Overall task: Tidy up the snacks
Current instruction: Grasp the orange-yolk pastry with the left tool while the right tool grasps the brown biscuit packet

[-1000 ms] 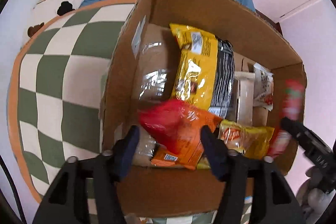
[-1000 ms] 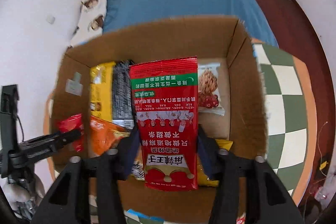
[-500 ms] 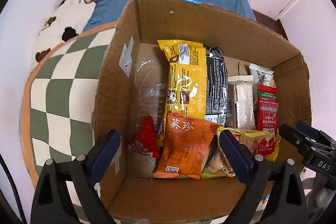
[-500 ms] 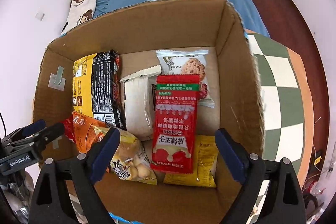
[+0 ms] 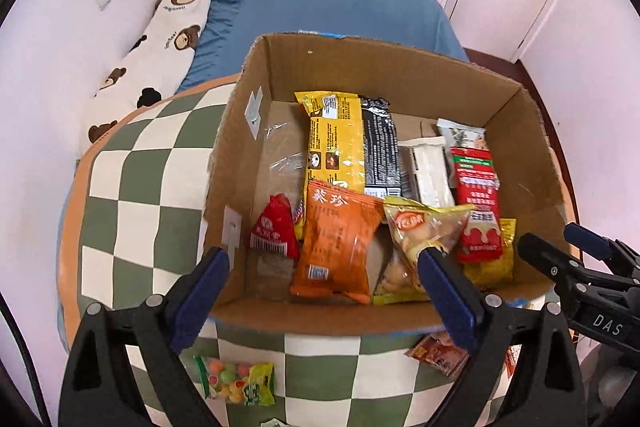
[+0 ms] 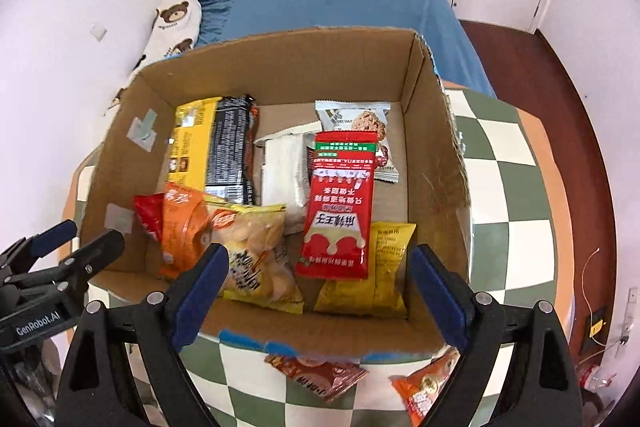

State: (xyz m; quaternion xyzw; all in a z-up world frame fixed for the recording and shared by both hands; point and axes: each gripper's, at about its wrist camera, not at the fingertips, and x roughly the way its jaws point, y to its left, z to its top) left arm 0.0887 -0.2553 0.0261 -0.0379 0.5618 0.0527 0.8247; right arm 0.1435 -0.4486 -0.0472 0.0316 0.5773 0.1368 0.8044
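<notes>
An open cardboard box stands on a green-and-white checked cushion. In it lie several snack packets: an orange packet, a small red packet, a yellow-and-black pack and a long red sachet. My left gripper is open and empty above the box's near wall. My right gripper is open and empty above the near wall too; it also shows in the left wrist view.
Loose packets lie on the cushion in front of the box: a candy bag, a brown packet and an orange packet. A blue bed and bear-print pillow lie behind. A wooden floor is at right.
Both grippers opened and drew back from the box. The orange and small red packets left my left gripper; the long red sachet left my right gripper. All now lie in the box.
</notes>
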